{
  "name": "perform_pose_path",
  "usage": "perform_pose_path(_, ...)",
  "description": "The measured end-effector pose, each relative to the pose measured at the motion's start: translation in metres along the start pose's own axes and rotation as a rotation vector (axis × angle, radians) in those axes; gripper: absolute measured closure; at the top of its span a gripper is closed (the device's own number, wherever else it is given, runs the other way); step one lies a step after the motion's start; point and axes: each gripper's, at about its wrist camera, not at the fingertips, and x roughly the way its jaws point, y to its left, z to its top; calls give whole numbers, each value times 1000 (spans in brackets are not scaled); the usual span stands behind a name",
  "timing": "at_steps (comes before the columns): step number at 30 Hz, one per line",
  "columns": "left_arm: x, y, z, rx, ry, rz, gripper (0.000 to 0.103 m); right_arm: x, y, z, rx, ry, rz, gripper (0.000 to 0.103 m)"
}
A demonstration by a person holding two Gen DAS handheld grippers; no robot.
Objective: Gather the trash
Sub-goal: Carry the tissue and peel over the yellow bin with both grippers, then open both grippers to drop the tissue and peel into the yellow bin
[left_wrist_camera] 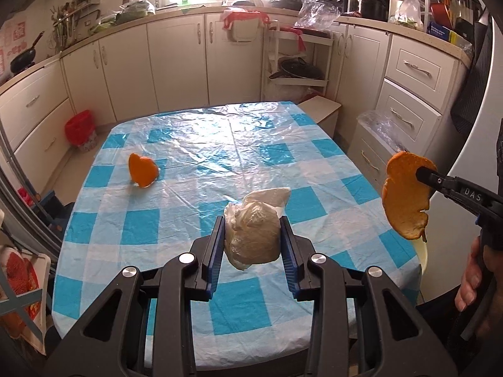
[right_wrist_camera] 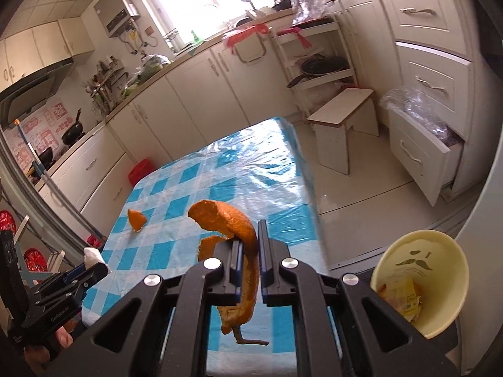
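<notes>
My left gripper is shut on a crumpled plastic bag wad and holds it above the blue-checked table. In the right wrist view the same gripper shows at the lower left with the white wad in its tips. My right gripper is shut on a large orange peel that hangs down between the pads; in the left wrist view that peel floats off the table's right edge. A smaller orange peel lies on the table's left side. A cream bin with scraps inside stands at the lower right.
White cabinets line the walls. A small white stool stands beyond the table's far corner, beside an open drawer with a plastic bag. A red-lined bin sits on the floor to the left. A hand grips the right tool.
</notes>
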Motion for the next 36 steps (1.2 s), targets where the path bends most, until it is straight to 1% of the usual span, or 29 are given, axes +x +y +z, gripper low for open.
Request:
perform_pose_path(2, 4, -15, 3, 18, 1, -25, 71, -7, -21, 5, 37, -14, -61, 94)
perform_pose_path(6, 11, -49, 11, 61, 0, -80, 71, -21, -68, 6, 131, -25, -226, 94)
perform_pose_path(11, 19, -95, 17, 122, 0, -143, 71, -19, -122, 2, 271, 0, -373, 94)
perform_pose_path(13, 21, -112, 18, 141, 2, -164, 71, -10, -138, 1, 320, 46, -423, 91)
perform_pose_path(14, 21, -119, 18, 151, 3, -174, 71, -6, -146, 0, 348, 67, -443, 85)
perform_pose_path(15, 21, -127, 19, 162, 4, -182, 71, -5, -154, -1, 380, 75, -459, 76)
perform_pose_path(17, 22, -139, 19, 182, 8, -198, 71, -10, -157, 2, 408, 58, -462, 71)
perform_pose_path(19, 26, -151, 19, 193, 20, -214, 71, -21, -148, 14, 376, 20, -426, 66)
perform_pose_path(21, 32, -163, 17, 205, 37, -233, 71, -36, -133, 30, 292, -24, -402, 54)
perform_pose_path(22, 35, -171, 16, 216, 44, -240, 71, -44, -127, 38, 250, -48, -391, 52)
perform_pose_path(24, 44, -186, 11, 236, 64, -255, 71, -61, -117, 53, 166, -100, -373, 42)
perform_pose_path(26, 56, -201, 6, 246, 95, -271, 71, -73, -110, 62, 93, -150, -357, 37)
perform_pose_path(28, 68, -215, 2, 257, 123, -286, 71, -82, -109, 62, 66, -195, -348, 37)
perform_pose_path(32, 93, -244, -4, 266, 178, -307, 71, -88, -124, 61, 152, -249, -311, 37)
perform_pose_path(34, 109, -261, -6, 263, 214, -321, 71, -100, -129, 62, 185, -300, -315, 37)
perform_pose_path(36, 125, -280, -8, 274, 240, -317, 69, -110, -129, 64, 190, -354, -341, 36)
